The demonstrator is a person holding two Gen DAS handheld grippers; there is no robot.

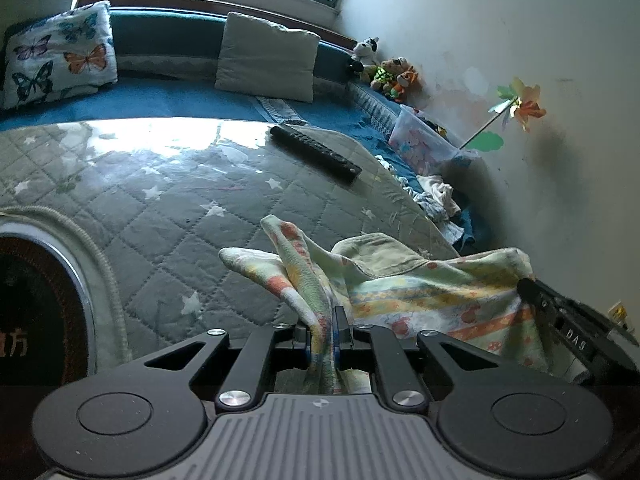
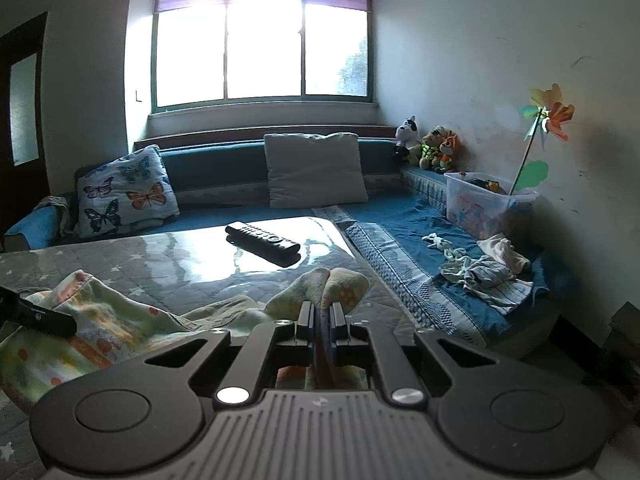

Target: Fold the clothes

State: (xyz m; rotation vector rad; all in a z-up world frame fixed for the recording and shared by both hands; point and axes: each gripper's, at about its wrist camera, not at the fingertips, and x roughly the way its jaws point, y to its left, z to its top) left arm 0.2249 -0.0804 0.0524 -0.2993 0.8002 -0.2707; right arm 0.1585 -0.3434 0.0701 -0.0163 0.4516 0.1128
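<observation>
Over a quilted table (image 1: 160, 208), left tongs (image 1: 323, 336) and right tongs (image 2: 322, 320) each pinch tight a crumpled pastel-printed garment (image 1: 420, 296), stretched between them, near a remote (image 1: 316, 152).

Black remote (image 2: 263, 243) mid-frame on the quilted worktop (image 2: 168, 264). Butterfly pillow (image 2: 126, 191) left, grey cushion (image 2: 316, 169) centre, against sofa back. Stuffed toys (image 2: 430, 148) upper right; clear bin (image 2: 486, 204) w/ pinwheel (image 2: 550, 114) right, by the wall.
</observation>
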